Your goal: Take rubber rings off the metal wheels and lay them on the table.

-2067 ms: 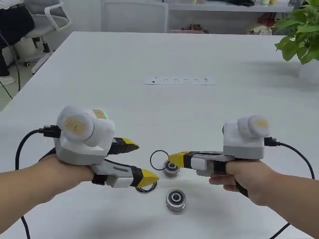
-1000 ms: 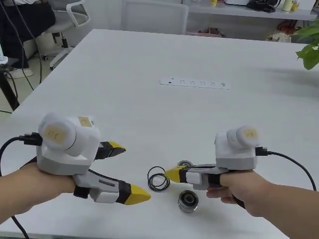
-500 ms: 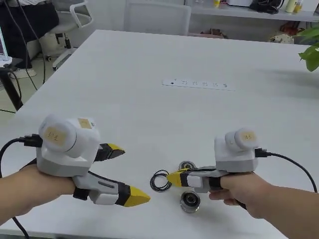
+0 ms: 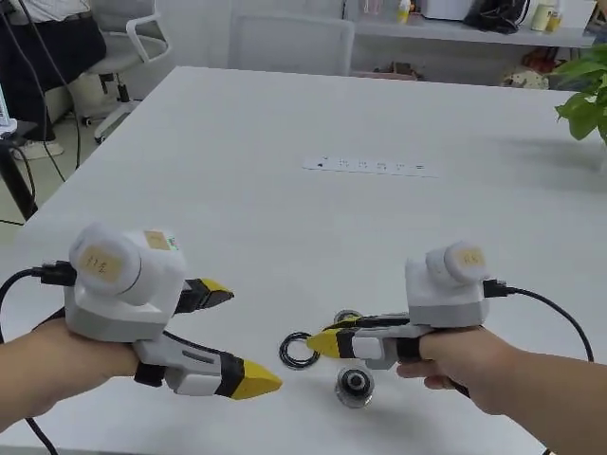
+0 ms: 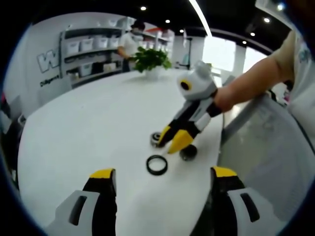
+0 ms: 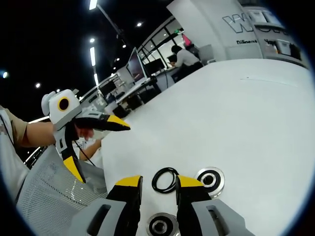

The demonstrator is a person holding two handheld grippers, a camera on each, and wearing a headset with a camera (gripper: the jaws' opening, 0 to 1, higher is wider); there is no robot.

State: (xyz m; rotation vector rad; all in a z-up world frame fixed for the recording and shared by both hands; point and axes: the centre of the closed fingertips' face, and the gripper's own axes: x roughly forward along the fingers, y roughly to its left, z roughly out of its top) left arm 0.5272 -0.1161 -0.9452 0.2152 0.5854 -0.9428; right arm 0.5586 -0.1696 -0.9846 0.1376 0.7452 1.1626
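Black rings point(image 4: 300, 349) at tip of R claw point(image 4: 318, 343), narrow, empty.
L claw point(image 4: 237, 336) wide. Nudge could roll wheel point(image 4: 354, 386) beside R claw.

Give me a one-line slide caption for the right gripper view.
Right hand-held gripper aimed at loose rubber rings lying on the table beside two metal wheels; left hand-held gripper open nearby.

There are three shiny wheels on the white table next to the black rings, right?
Not three, there are two. The right gripper view shows one wheel just beside the black rings and another wheel lower in the picture. They do lie next to the rings on the white table.
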